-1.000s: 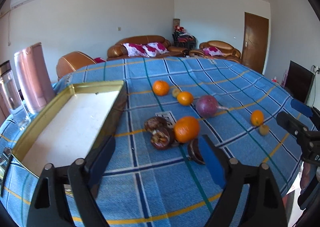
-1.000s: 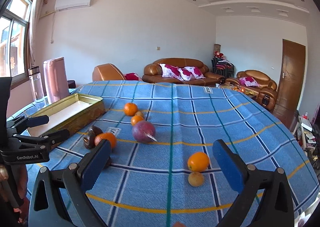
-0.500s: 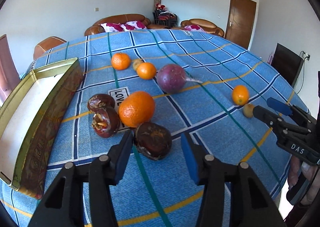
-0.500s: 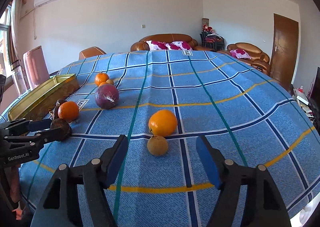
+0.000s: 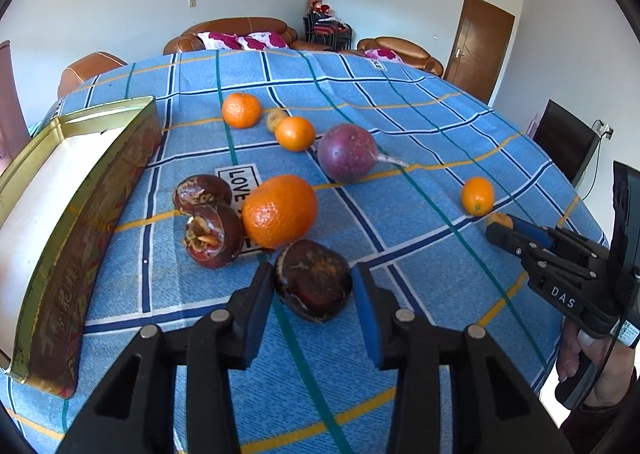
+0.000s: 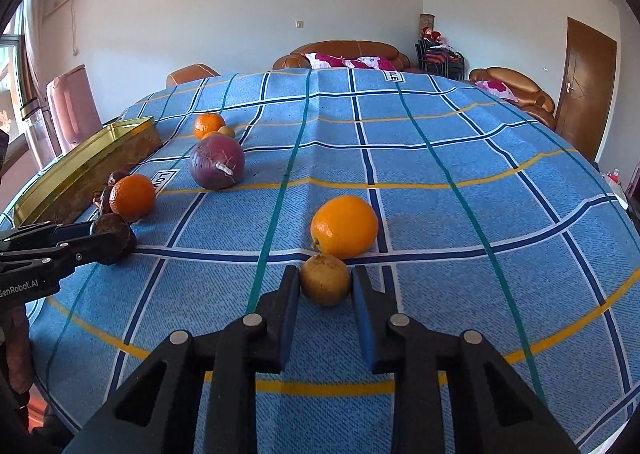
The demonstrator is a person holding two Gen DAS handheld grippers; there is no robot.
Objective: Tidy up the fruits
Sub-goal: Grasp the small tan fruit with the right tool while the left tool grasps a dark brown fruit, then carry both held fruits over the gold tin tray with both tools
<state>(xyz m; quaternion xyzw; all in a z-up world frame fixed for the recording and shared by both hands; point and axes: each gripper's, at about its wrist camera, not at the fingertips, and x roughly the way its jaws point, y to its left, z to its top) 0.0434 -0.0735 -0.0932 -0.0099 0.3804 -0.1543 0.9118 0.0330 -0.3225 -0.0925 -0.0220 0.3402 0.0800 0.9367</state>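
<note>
Though both just closing: L tongs [image 5: 313, 279] pinching dark fruit [image 5: 313, 280], R tongs [image 6: 325, 280] tan fruit [image 6: 325, 279].

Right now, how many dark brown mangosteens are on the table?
3: one in the left gripper, mangosteen; two between the big orange and the tin.

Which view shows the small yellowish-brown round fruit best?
Right wrist view: the small yellowish-brown round fruit sits close and whole between the right gripper fingers, pads pressing its sides. In the left wrist view only a sliver shows behind that gripper.
</note>
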